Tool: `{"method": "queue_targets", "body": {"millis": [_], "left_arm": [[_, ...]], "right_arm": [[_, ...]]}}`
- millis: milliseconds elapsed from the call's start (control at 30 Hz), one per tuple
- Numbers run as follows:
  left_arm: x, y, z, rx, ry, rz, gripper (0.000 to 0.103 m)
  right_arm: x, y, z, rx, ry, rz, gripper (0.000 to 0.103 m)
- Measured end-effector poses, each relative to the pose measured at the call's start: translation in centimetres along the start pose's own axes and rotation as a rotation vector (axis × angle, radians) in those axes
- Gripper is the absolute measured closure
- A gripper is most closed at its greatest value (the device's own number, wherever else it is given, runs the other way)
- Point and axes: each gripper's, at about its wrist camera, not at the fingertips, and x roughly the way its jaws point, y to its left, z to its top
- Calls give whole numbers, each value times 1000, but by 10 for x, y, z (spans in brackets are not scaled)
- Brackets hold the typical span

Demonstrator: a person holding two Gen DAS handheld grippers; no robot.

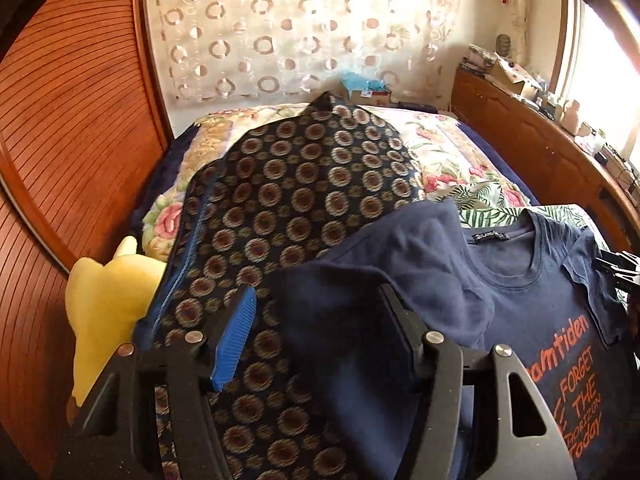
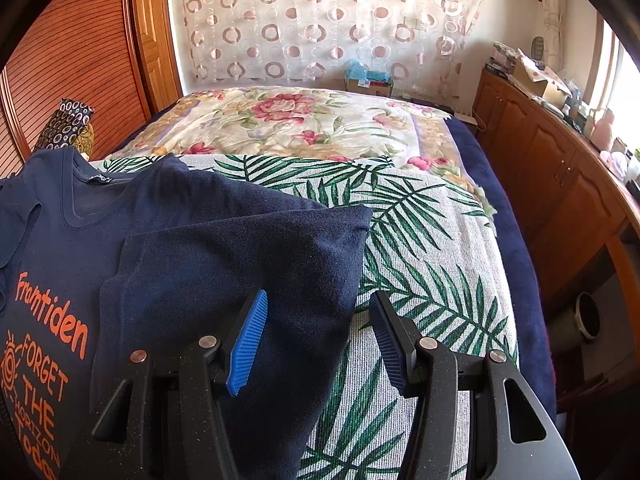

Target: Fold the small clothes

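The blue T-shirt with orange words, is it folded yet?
Not yet. Done: the T-shirt has its right side flap folded over its front. In hand: the open left tool straddles the left side flap, which covers the start of the orange words. Left: flatten that flap, then probably fold the shirt in half.

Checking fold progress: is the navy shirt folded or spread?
Partly folded: navy shirt has one side turned over its front; print and collar remain exposed.
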Motion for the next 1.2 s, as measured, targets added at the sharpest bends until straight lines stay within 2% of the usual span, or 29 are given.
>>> {"method": "queue_targets", "body": {"millis": [367, 433, 500, 533, 600, 900, 1033, 1200], "left_arm": [[6, -3, -2, 0, 22, 2, 41], [4, -4, -3, 0, 10, -13, 50], [1, -6, -3, -1, -10, -16, 89], [-3, -9, -4, 9, -38, -16, 91], [-8, -13, -2, 18, -56, -46, 93], [-38, -35, -4, 37, -141, -90, 94], [-50, -48, -10, 46, -161, -122, 94], [-57, -57, -20, 38, -164, -152, 95]], "right_arm": [[0, 0, 0, 0, 0, 0, 48], [0, 0, 0, 0, 0, 0, 48], [0, 0, 0, -1, 0, 0, 48], [0, 0, 0, -1, 0, 0, 48], [0, 0, 0, -1, 0, 0, 48], [1, -3, 1, 1, 1, 9, 47], [8, -10, 13, -12, 29, 49, 47], [21, -12, 26, -8, 20, 38, 48]]}}
